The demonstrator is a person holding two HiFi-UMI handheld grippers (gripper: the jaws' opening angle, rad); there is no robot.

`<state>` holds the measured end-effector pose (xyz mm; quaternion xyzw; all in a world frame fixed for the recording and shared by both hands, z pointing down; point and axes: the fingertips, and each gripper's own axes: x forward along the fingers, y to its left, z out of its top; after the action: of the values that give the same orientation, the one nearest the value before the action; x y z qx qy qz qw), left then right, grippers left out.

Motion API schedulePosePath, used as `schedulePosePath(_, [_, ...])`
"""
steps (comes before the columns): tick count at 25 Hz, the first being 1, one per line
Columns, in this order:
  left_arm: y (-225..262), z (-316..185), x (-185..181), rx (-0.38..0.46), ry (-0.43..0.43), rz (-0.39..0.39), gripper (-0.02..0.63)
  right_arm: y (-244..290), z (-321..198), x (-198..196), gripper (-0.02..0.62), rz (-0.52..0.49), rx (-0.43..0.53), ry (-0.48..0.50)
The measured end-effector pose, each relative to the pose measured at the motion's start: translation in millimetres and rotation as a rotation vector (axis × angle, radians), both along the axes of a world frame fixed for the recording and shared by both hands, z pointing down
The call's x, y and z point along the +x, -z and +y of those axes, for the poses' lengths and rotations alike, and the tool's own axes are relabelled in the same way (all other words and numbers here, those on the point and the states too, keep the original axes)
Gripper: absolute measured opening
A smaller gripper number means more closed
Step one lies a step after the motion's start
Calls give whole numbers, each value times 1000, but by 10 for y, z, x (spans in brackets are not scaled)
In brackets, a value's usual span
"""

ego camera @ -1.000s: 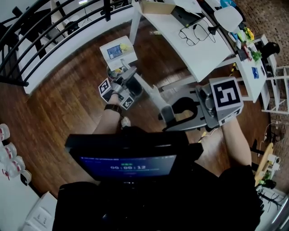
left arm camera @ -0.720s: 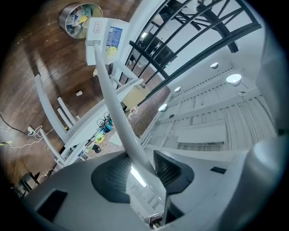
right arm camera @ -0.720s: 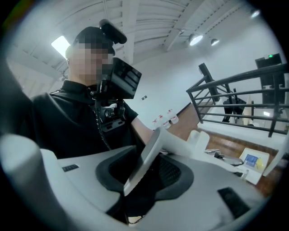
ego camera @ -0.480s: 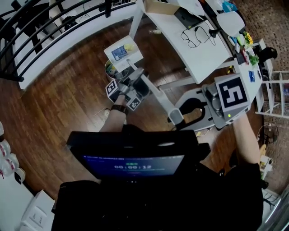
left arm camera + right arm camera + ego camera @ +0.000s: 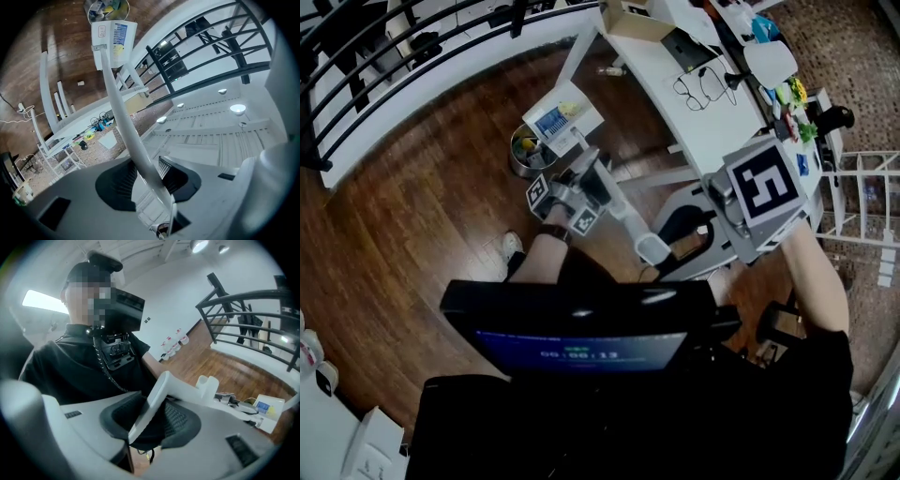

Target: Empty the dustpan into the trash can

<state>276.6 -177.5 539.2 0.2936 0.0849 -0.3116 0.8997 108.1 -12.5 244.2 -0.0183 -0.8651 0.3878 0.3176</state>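
Between the dark ribbed pads of the left gripper [image 5: 150, 176], clamped from both sides: a smooth, round white handle [image 5: 123, 108], slim and long as a pole. At that pole's far end, held clear of the floor [image 5: 422, 216]: the dustpan [image 5: 563, 116], a boxy scoop of white plastic with a blue-printed label on its back, tilted with its far edge over the trash can [image 5: 523, 152]. Touching the rim or just above it, cannot tell. Below it, upright on the boards: a small round can of shiny metal, open at the top, with yellow and mixed scraps inside. At the pole's near end, shut on a flat, angled white grip piece: the right gripper [image 5: 150, 416], grey moulded shell, black mesh-textured pads pressed to either face of the piece, pointed back toward a person in black. Underfoot, glossy dark-brown wood planks. Beside the can, a white table [image 5: 647, 66] with a flat top and slanted legs, black-framed glasses [image 5: 694, 84] lying on it. Along the far white wall, a black metal railing [image 5: 394, 47] of thin parallel bars.
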Motion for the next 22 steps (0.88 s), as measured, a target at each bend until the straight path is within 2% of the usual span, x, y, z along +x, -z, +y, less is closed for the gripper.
schedulePosePath(4, [-25,51,-18,-43,36,11,133,14,23,-22,129,18,-34,48])
schedulePosePath(8, [-103,34,-71,-96,111,38,130,-77,26,1,128,56,-73,127])
schedulePosePath(15, [-401,-115,-44,-170,194,71,130,-291,-230,34,129,103,-155,258])
schedulePosePath(22, [-488,-204,5,-178,273,94,124,-440,-53,127,127,154,-216,421])
